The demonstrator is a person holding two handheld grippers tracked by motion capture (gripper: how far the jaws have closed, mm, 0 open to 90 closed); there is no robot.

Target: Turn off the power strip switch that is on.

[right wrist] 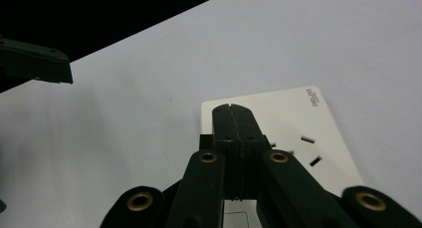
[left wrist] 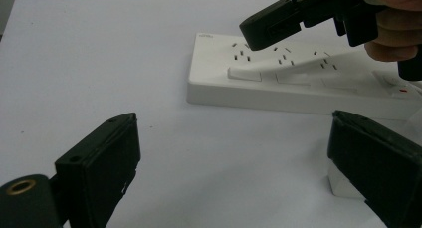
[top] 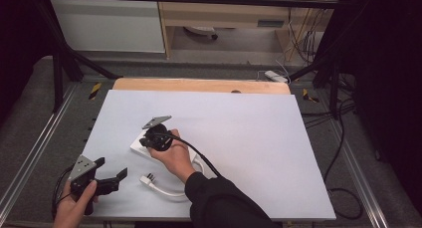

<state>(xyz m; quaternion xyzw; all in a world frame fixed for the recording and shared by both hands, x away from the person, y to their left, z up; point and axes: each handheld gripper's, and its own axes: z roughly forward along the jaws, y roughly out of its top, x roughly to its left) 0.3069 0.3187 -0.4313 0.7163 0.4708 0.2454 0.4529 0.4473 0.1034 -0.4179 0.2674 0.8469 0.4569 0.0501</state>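
A white power strip [top: 136,146] lies left of centre on the white table top [top: 239,138]. My right gripper [top: 147,140] hovers just over it with its jaws shut and nothing between them. In the right gripper view the shut tips [right wrist: 233,119] sit above the socket end of the power strip [right wrist: 298,123]. My left gripper [top: 110,168] is held near the front left edge, its jaws wide open and bare. The left gripper view looks between those open jaws [left wrist: 239,168] at the power strip [left wrist: 278,83], with the right gripper [left wrist: 271,26] above its sockets. A white plug [top: 147,178] on its cord lies in front of the strip.
The plug's white cord [top: 166,190] curls under the right forearm. A black cable [top: 199,156] trails from the right gripper. A wooden strip [top: 199,85] borders the table's far edge. Metal rails and loose cables run along both sides of the table.
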